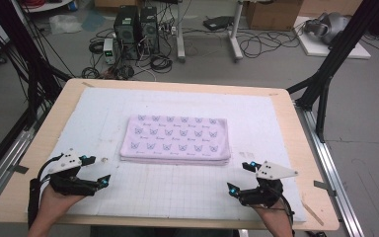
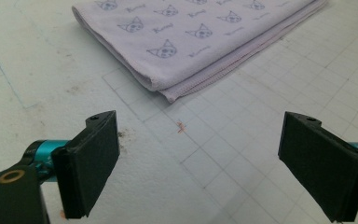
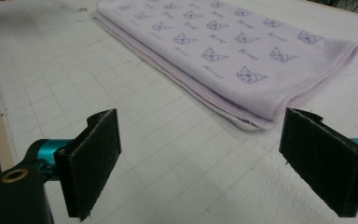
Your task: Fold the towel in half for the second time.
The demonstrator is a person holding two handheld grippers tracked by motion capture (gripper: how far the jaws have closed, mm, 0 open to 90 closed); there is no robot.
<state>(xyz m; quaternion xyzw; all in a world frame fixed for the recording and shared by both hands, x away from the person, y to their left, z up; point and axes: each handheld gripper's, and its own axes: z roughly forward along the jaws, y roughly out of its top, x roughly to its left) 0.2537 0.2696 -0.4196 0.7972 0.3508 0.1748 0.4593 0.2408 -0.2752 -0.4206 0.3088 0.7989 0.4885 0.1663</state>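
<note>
The pale wooden table (image 1: 296, 148) carries a white gridded foam mat (image 1: 177, 190) that covers nearly all of its top; on that mat, at the middle and a little toward the far edge, lies the folded lilac cloth printed with small cat faces (image 1: 175, 139), flat, its long sides parallel to the near edge of the table, its layered hems turned toward the person.

The left gripper (image 1: 97, 170) sits by the near left corner of the table, held in a hand (image 1: 54, 200) that comes in from the bottom; its fingers (image 2: 93, 161) are spread wide, released, nothing between them and nothing touched; in the left gripper view they frame bare mat, the near left corner of the cloth (image 2: 196, 42) lying ahead and well apart from them, a small reddish speck (image 2: 182, 126) on the mat between.

The right gripper (image 1: 240, 177) sits by the near right corner of the table; its fingers (image 3: 95, 156) are likewise spread wide and empty, pressing on nothing; in the right gripper view the near right corner of the cloth (image 3: 233, 51) lies ahead of them, close to the farther finger, though I cannot tell of any contact.
</note>
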